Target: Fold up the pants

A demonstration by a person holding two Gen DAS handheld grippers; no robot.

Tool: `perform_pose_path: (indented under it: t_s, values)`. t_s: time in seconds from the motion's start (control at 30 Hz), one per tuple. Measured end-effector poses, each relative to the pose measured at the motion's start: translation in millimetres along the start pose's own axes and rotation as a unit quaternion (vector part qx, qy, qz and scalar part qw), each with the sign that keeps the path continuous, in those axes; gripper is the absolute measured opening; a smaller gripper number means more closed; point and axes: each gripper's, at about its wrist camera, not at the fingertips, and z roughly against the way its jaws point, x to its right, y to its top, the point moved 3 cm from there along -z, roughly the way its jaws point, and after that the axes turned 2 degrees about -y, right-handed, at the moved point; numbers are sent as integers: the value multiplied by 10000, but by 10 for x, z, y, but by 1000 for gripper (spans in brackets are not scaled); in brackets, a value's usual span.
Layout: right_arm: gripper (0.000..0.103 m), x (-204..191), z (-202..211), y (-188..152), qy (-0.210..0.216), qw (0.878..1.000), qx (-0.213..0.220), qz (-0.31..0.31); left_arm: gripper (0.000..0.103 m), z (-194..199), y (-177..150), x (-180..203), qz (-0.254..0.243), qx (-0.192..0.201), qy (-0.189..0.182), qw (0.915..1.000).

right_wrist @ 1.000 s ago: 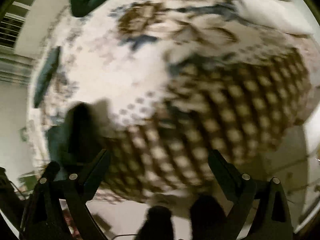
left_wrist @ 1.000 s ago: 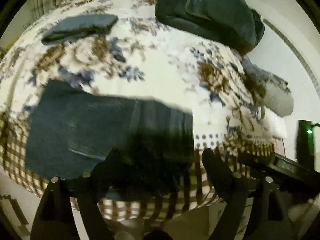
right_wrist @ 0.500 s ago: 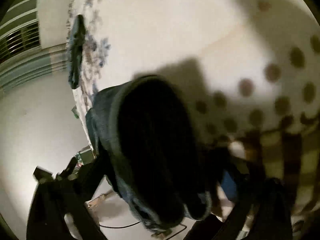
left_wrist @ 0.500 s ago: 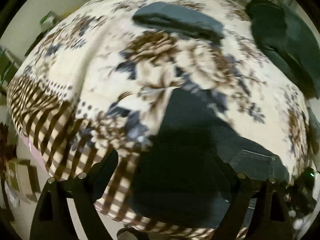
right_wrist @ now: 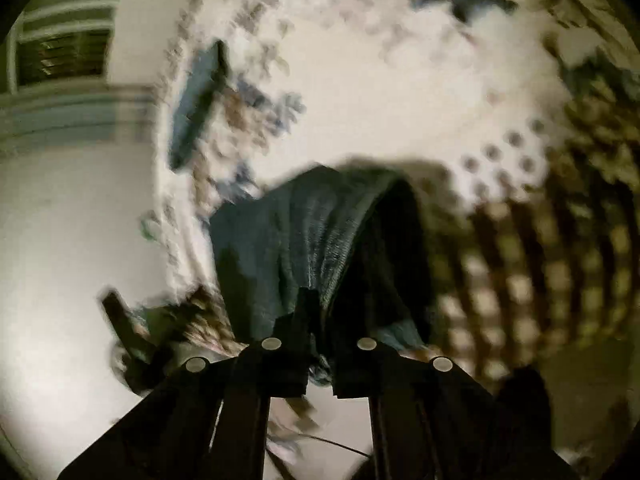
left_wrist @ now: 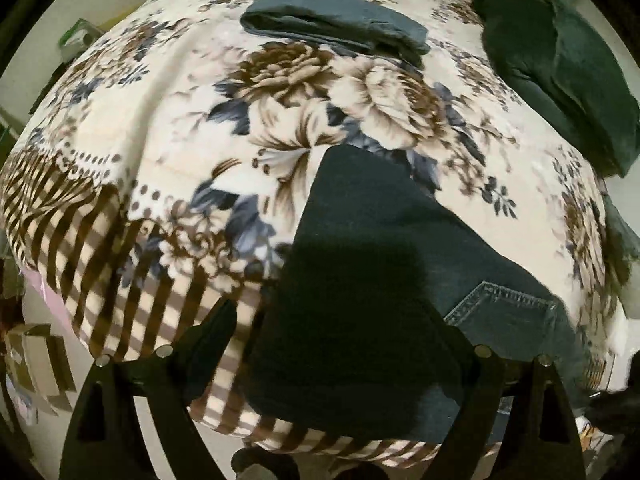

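Observation:
Dark denim pants lie folded on the floral blanket, reaching to its near striped edge; a back pocket shows at the right. My left gripper is open, its fingers spread above the pants' near end, holding nothing. In the right wrist view my right gripper is shut on the pants, pinching a raised fold at their edge. That view is blurred.
A folded grey-blue garment lies at the far side of the bed, also in the right wrist view. A pile of dark green clothes sits at the far right. The blanket's striped border hangs over the near edge.
My right gripper has closed on the pants' edge and pulled back a little. My left gripper has settled over the pants' near end, still open.

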Motion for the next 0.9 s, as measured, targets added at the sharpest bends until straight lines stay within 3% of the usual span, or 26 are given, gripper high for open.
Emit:
perform_pose_path:
  t_s: [0.07, 0.1, 0.13, 0.23, 0.3, 0.4, 0.47, 0.5, 0.53, 0.6, 0.8, 0.87, 0.9]
  values:
    - [7, 327, -177, -54, -287, 9984, -468, -136, 88, -35, 0, -14, -27, -65, 4, 10000]
    - [23, 504, -318, -77, -448, 9957, -764, -271, 88, -49, 1, -26, -26, -92, 6, 10000]
    - [46, 659, -396, -74, -410, 9938, -885, -535, 88, -59, 3, -34, -19, -108, -9, 9999]
    - [76, 767, -357, 9, 243, 9952, -554, -772, 88, -87, 11, -61, -26, -126, -38, 9999]
    - [88, 713, -417, 58, 598, 9949, -474, -653, 88, -121, 11, -90, 14, -144, -50, 9999]
    - [89, 639, -742, 102, 710, 9933, -748, -516, 88, -180, 22, -152, 155, -172, -34, 9997]
    - [85, 555, -865, 142, 602, 9950, -660, -446, 88, -189, 30, -193, 236, -172, -39, 9996]
    - [50, 487, -866, 148, 603, 9956, -582, -415, 88, -191, 35, -212, 267, -165, -25, 9995]
    - [32, 391, -827, 150, 673, 9959, -510, -311, 88, -195, 38, -227, 288, -164, -13, 9994]
    - [23, 231, -655, 114, 451, 9985, -305, -32, 88, -209, 35, -250, 314, -187, -16, 9993]
    - [14, -213, -94, 256, 207, 9961, 485, 707, 88, -282, -22, -248, 185, -379, -102, 9991]
    - [14, -100, -50, 396, 22, 9959, 547, 717, 88, -318, -53, -236, 121, -454, -131, 9988]
    - [15, -15, -116, 445, 8, 9971, 376, 658, 88, -346, -72, -233, 90, -503, -127, 9986]
